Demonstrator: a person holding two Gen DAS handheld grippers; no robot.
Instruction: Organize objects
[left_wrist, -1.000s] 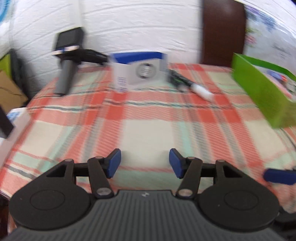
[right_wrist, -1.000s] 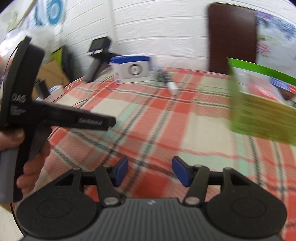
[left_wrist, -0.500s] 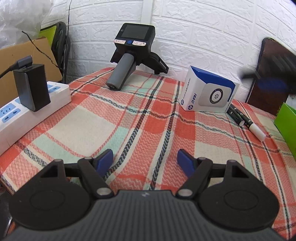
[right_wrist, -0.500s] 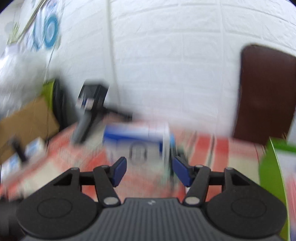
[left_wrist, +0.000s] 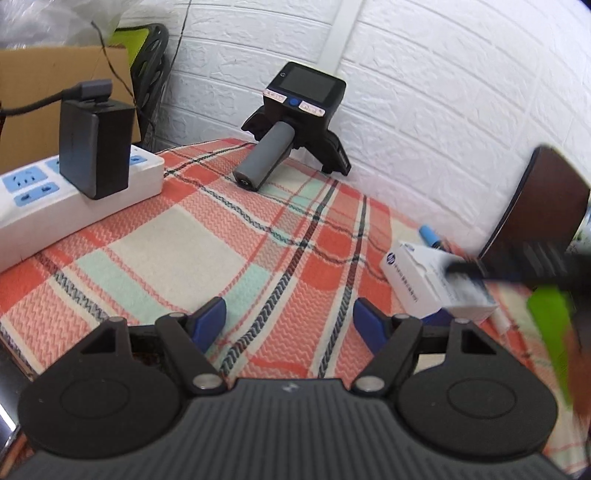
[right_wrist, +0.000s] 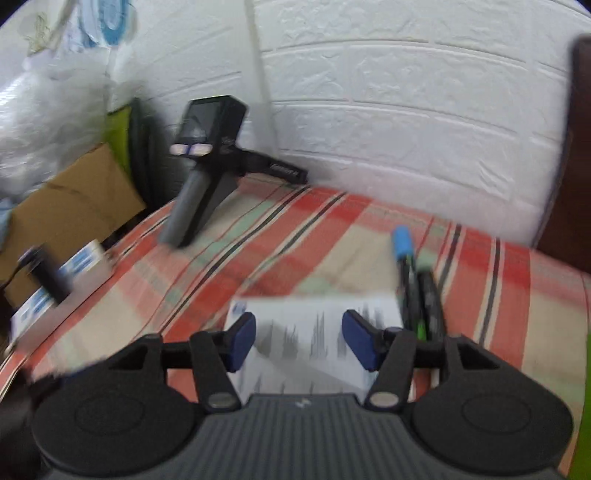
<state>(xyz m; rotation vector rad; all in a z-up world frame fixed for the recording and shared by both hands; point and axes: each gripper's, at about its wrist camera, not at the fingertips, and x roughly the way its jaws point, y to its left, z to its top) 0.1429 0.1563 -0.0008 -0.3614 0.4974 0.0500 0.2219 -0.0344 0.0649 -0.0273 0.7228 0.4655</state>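
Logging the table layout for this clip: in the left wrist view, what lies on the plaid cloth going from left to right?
White power strip with a black adapter plugged in → black handheld device with a grey grip → white box, with a blue-capped marker just behind it → green container at the right edge.

Blurred white box (right_wrist: 317, 325), perhaps lettered

Black ribbed hand-held gripper (left_wrist: 290, 319) — blue pads (left_wrist: 210, 318), silver screws

A round blue HP logo is seen on the white box (left_wrist: 417, 282). The smaller print beneath it cannot be read.
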